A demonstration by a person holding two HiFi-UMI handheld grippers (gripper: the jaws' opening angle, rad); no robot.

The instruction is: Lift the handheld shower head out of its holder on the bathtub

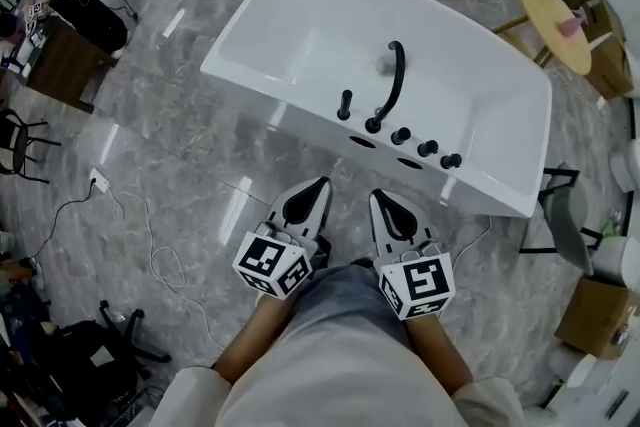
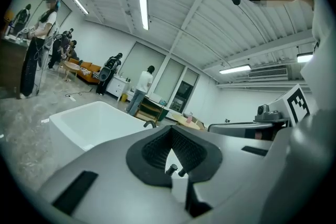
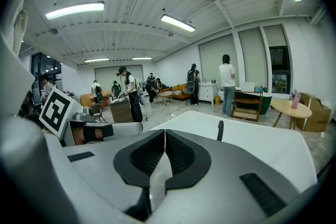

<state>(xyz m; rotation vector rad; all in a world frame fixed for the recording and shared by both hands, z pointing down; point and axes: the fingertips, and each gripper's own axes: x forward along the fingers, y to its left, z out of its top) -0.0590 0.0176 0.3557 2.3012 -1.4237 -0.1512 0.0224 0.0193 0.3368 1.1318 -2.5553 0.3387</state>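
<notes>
A white bathtub (image 1: 300, 5) stands on the grey marble floor ahead of me. Along its near rim sit black fittings: a short upright handheld shower head (image 1: 344, 104) in its holder, a tall curved spout (image 1: 392, 83) and three knobs (image 1: 427, 148) to the right. My left gripper (image 1: 322, 183) and right gripper (image 1: 378, 195) hover side by side just short of that rim, both shut and empty. In the left gripper view the left gripper (image 2: 170, 132) has its pads together, with the spout (image 2: 150, 123) beyond. The right gripper (image 3: 165, 132) is also shut, with a black upright fitting (image 3: 220, 130) past it.
A round wooden table (image 1: 557, 25) with a pink item stands at the far right. Cardboard boxes (image 1: 598, 315) and a black-framed chair (image 1: 560, 210) sit right of the tub. Cables (image 1: 150, 245) trail over the floor at left, near a dark chair (image 1: 20, 145). People (image 3: 227, 84) stand in the background.
</notes>
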